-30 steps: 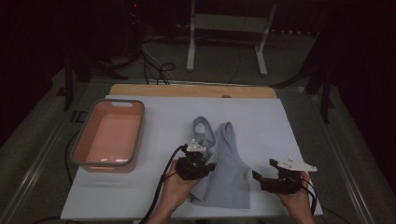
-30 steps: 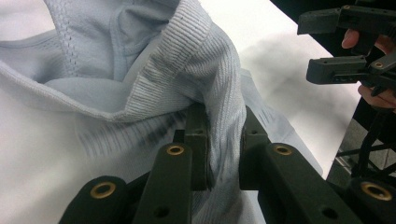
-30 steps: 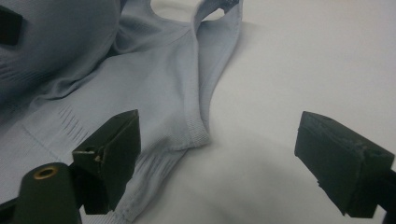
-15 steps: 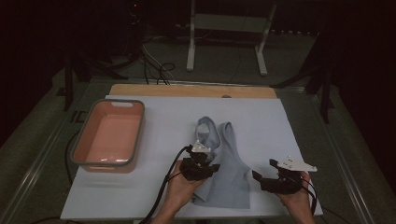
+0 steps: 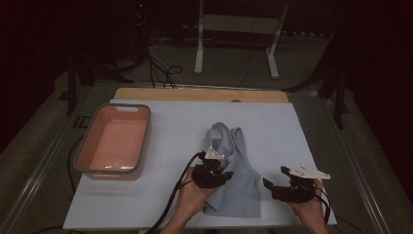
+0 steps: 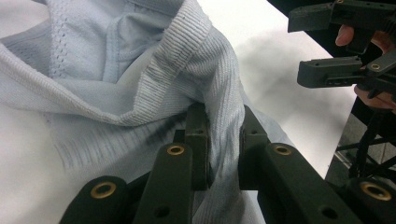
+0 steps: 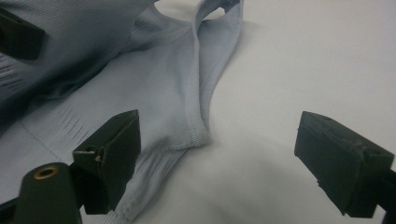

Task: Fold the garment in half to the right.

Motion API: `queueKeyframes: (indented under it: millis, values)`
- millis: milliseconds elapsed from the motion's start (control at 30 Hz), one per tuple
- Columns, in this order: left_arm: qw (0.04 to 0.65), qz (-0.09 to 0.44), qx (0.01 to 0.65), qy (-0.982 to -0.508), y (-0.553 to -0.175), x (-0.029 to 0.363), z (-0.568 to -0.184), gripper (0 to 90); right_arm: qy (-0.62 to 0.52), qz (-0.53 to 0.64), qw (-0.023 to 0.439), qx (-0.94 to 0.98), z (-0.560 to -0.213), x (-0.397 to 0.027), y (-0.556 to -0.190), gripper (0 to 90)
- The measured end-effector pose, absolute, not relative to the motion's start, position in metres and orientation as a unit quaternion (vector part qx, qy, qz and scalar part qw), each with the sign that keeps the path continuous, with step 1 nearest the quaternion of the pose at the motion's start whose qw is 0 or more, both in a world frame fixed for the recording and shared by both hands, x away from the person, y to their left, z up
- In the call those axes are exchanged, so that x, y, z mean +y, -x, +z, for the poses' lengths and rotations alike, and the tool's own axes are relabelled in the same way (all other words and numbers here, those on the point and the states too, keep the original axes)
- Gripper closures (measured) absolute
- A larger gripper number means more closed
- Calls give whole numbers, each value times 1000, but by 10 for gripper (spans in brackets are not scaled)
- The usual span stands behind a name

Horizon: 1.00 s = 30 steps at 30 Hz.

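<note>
White counter (image 5: 160,204) from above carries a pale blue top (image 5: 238,190) partly folded beside a pink tub (image 5: 113,141); the left gripper (image 6: 219,140) view shows jaws pinching a ribbed fold, and the right gripper (image 7: 224,163) view shows jaws wide, empty, folding likely unfinished.

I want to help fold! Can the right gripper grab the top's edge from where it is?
Probably yes. The right gripper is open, and the top's hem lies just ahead between its jaws on the white mat, with nothing in between. The left gripper pinches another fold, off to the side.
</note>
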<state>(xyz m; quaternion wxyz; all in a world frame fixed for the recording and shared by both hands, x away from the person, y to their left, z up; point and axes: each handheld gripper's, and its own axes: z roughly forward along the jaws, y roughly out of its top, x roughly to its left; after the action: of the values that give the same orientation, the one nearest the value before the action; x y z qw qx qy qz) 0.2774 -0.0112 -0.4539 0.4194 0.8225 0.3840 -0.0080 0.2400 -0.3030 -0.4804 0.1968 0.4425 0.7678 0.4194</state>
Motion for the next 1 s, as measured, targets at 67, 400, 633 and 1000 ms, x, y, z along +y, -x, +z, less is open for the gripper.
queueKeyframes:
  millis: [67, 400, 633, 1000]
  values:
    - [420, -8, 385, -822, -277, -12, -454, 802, -443, 419, 197, 768, -480, -303, -240, 148]
    - [418, -10, 379, -825, -278, -18, -456, 803, -443, 418, 198, 768, -480, -304, -240, 148]
    - [417, -10, 376, -827, -279, -22, -457, 802, -441, 417, 199, 769, -480, -304, -240, 148]
    - [418, -11, 376, -827, -280, -28, -459, 802, -446, 421, 200, 765, -480, -305, -240, 148]
